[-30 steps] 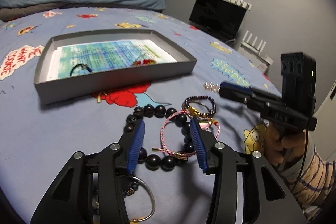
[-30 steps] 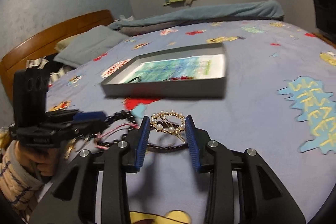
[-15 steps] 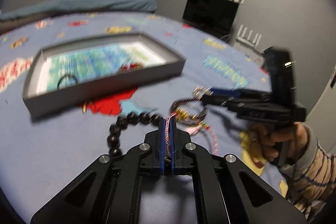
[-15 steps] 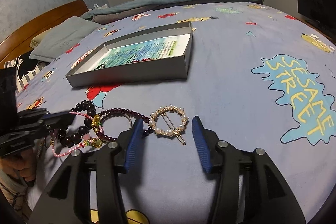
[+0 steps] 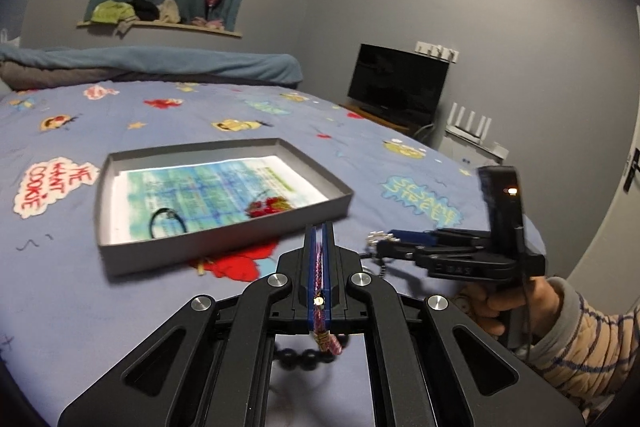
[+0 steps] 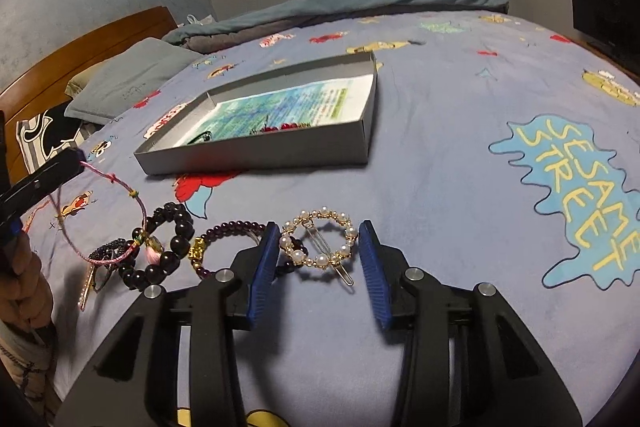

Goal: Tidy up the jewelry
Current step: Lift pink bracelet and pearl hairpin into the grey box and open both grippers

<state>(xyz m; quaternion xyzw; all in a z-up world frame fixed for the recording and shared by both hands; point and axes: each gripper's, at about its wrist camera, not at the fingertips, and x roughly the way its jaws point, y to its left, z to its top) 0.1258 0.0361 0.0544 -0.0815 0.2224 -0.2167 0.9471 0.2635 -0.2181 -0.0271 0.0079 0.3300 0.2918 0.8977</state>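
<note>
The left gripper (image 5: 319, 247) is clamped on the pink cord bracelet (image 6: 120, 187), lifted off the bedspread (image 6: 440, 147), its far loop trailing down among the black bead bracelet (image 6: 168, 247) and the rest of the pile. The right gripper (image 6: 316, 259) is spread wide, its blue pads either side of the pearl hair clip (image 6: 320, 243) without touching it. The grey box (image 5: 224, 239) lies beyond, already holding a black hair tie (image 5: 166, 221) and something red. Raise the cord slowly until it frees itself (the tassel end looks snagged), then carry it over the near wall before releasing.
</note>
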